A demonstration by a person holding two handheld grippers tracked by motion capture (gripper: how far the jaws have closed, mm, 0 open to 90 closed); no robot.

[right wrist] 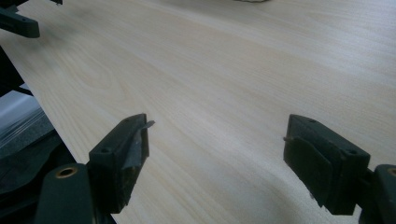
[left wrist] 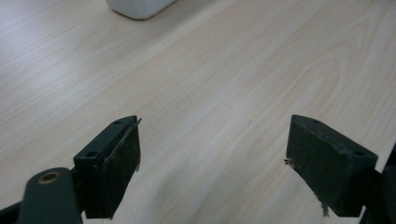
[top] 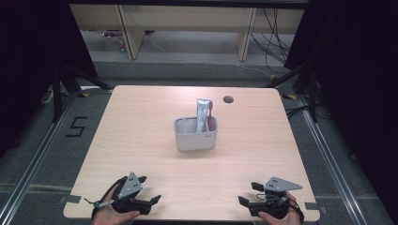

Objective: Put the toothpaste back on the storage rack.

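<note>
Centrally on the table (top: pixel 141 122) stands one grey holder (top: pixel 195 135), its long axis running left-right, holding one tube (top: pixel 203 112) and one red toothbrush (top: pixel 210 115) upright. Left gripper (top: pixel 151 200) and right gripper (top: pixel 245 201) rest near the front edge, jaws wide, empty.

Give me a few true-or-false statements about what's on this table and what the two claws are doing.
1. A toothpaste tube stands in the grey holder. True.
2. The left claw grips the holder. False: it is open and holds nothing, near the table's front edge.
3. The right claw is open. True.
4. The holder lies tipped on its side. False: it stands upright, mid-table.
5. A red toothbrush is in the holder beside the tube. True.
</note>
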